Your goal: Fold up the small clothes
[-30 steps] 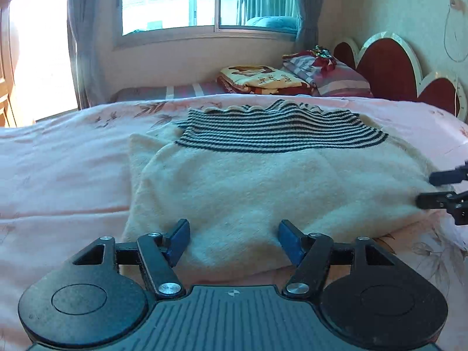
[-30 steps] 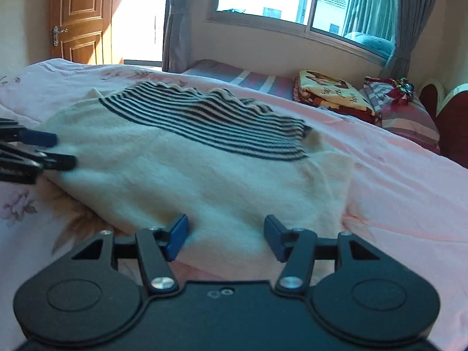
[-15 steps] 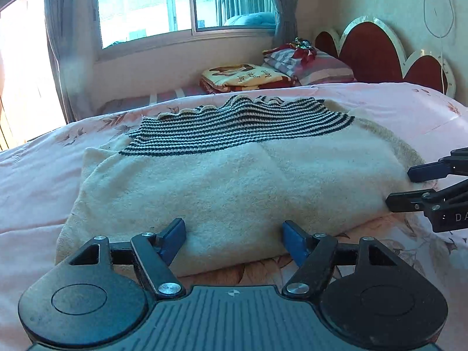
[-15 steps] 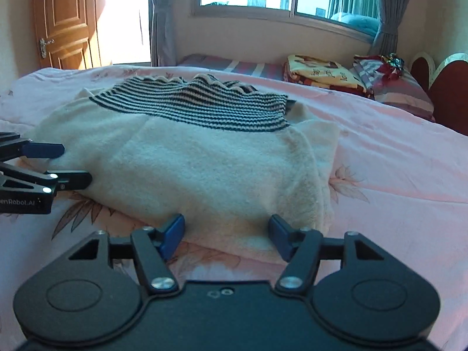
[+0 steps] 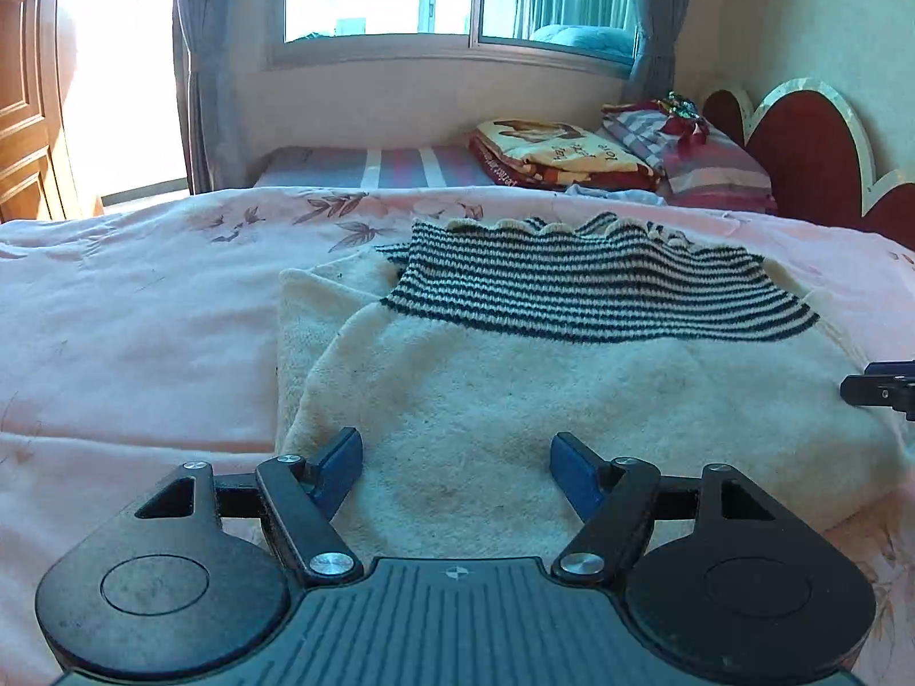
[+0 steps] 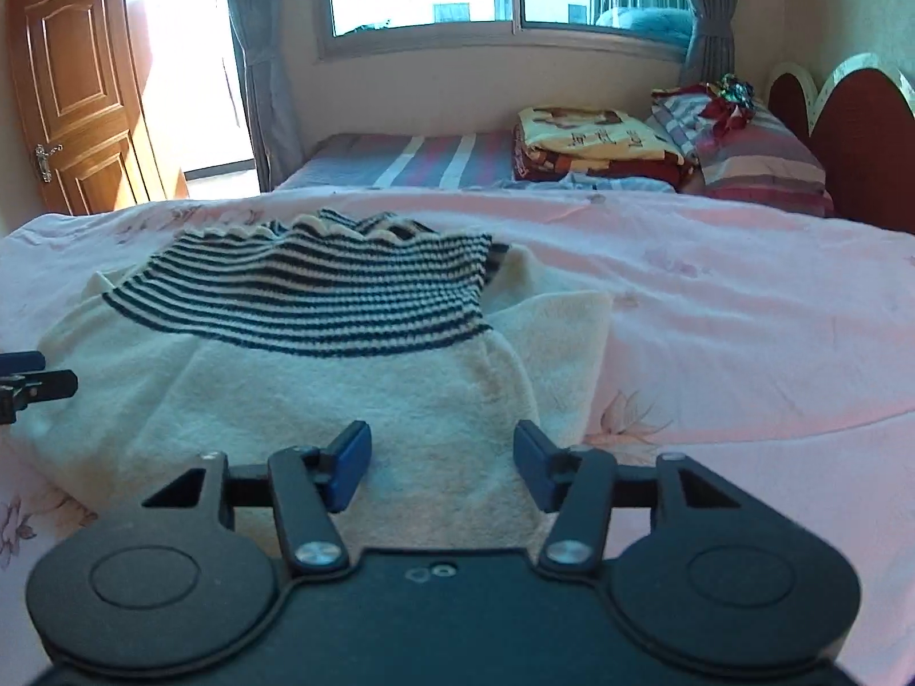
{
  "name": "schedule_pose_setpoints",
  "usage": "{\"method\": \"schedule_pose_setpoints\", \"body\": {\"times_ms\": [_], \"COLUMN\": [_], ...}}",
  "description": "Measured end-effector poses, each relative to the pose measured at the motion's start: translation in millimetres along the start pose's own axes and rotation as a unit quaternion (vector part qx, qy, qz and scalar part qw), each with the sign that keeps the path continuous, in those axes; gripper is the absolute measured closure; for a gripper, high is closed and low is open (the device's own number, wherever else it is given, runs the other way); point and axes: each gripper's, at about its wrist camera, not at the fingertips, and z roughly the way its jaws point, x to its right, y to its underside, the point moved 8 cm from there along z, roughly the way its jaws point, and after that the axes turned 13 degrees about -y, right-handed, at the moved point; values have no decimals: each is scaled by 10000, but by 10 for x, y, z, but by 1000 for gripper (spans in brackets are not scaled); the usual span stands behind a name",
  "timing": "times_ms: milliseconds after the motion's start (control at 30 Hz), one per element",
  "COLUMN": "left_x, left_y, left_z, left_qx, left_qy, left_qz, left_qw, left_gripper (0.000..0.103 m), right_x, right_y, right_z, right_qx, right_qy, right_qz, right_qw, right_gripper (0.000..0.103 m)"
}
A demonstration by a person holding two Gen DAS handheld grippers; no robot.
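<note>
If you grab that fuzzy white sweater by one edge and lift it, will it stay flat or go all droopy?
Probably droopy: the sweater is soft knit that already sags over its own folds on the bed. It looks thick and fluffy, so likely a bit heavy for its size. The fuzzy surface should grip well rather than slip from the left tool.

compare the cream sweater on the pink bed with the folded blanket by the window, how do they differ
The cream sweater is plain fleecy cream with a black-striped knit band; the folded blanket is yellow and red with print. The sweater lies spread in a loose fold on the pink bedspread, close to both open grippers; the blanket sits compactly stacked on the far striped bed. Both are soft, folded textiles.
</note>
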Motion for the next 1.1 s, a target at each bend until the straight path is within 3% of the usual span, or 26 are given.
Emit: {"method": "schedule_pose_setpoints", "body": {"times_ms": [700, 867, 1033, 1100], "left_x": [38, 15, -76, -150], "left_y": [26, 43, -10, -69], "left_z": [15, 22, 23, -52], "left_qx": [3, 46, -118, 32], "left_qy": [-104, -43, 13, -150], "left_qz": [173, 195, 284, 380], "left_qw": [9998, 9998, 9995, 9992], "left_gripper": [29, 27, 24, 25], "right_x": [17, 95, 116, 88], "right_y": [76, 94, 53, 0], "right_z": [11, 23, 8, -28], "right_qx": [89, 111, -74, -170], "right_qy": [-49, -61, -109, -85], "right_qz": [-218, -69, 12, -26], "right_qw": [9997, 9999, 9999, 9998], "right_gripper": [45, 37, 37, 38]}}
